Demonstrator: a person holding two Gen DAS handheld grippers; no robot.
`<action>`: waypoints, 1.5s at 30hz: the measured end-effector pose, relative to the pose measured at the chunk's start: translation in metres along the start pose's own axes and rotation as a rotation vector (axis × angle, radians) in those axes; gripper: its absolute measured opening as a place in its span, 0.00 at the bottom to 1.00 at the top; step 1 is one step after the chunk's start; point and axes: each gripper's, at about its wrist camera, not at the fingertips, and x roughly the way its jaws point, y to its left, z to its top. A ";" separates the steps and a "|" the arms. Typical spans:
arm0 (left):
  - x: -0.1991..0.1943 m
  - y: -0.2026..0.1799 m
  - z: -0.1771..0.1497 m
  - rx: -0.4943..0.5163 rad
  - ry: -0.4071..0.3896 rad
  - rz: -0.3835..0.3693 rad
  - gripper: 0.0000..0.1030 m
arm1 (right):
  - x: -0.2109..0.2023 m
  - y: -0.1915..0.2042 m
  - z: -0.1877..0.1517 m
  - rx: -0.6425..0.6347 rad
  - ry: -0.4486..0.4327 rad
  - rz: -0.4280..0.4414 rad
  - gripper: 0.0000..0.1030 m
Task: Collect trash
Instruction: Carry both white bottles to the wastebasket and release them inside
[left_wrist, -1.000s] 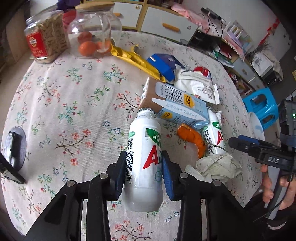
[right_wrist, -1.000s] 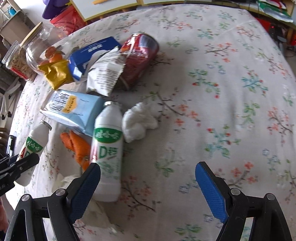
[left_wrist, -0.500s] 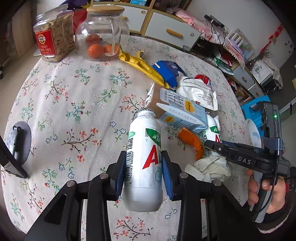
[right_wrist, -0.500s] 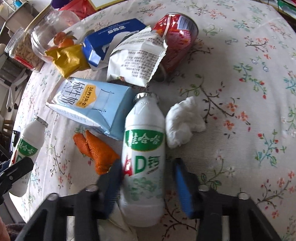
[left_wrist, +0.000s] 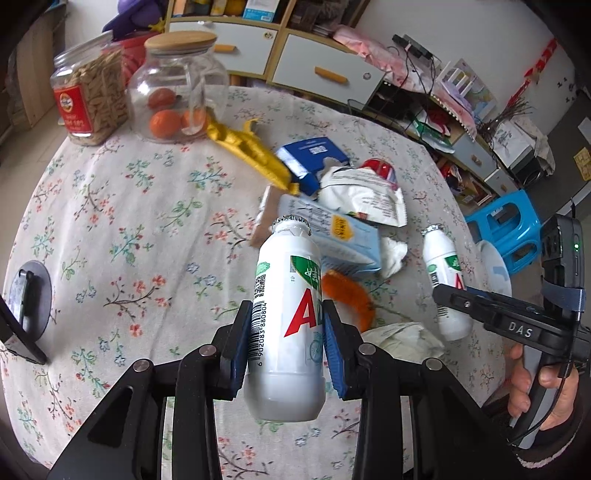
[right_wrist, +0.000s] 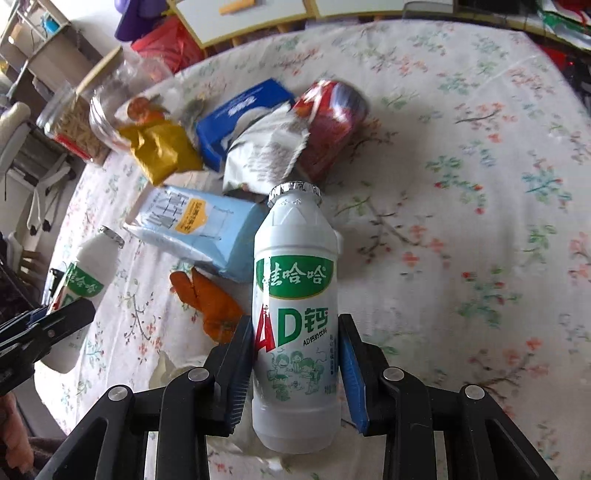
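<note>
My left gripper (left_wrist: 286, 332) is shut on a white AD milk bottle (left_wrist: 288, 280), held above the floral tablecloth. My right gripper (right_wrist: 295, 354) is shut on a second white AD bottle (right_wrist: 295, 280), which shows at the right in the left wrist view (left_wrist: 443, 288). On the table lie a light blue carton (right_wrist: 199, 229), orange peel (right_wrist: 210, 302), a white snack bag (right_wrist: 266, 147), a red can (right_wrist: 332, 122), a blue box (right_wrist: 236, 114), a yellow wrapper (right_wrist: 159, 151) and crumpled tissue (left_wrist: 393, 251).
A glass jar with fruit (left_wrist: 177, 85) and a jar of snacks (left_wrist: 88, 99) stand at the table's far edge. A black stand (left_wrist: 26, 299) sits at the left edge. A blue stool (left_wrist: 506, 225) and cabinets lie beyond the table. A hand (left_wrist: 535, 384) grips the right tool.
The right gripper went from wide open beside the second bottle to shut on it and raised it off the cloth. The left gripper rose slightly with its bottle.
</note>
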 end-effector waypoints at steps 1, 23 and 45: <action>0.000 -0.003 0.001 0.003 -0.002 -0.003 0.37 | -0.006 -0.005 -0.001 0.007 -0.012 -0.003 0.38; 0.037 -0.128 0.023 0.135 0.020 -0.102 0.37 | -0.120 -0.197 -0.034 0.348 -0.221 -0.129 0.38; 0.118 -0.314 0.015 0.387 0.090 -0.157 0.37 | -0.152 -0.380 -0.068 0.782 -0.312 -0.132 0.42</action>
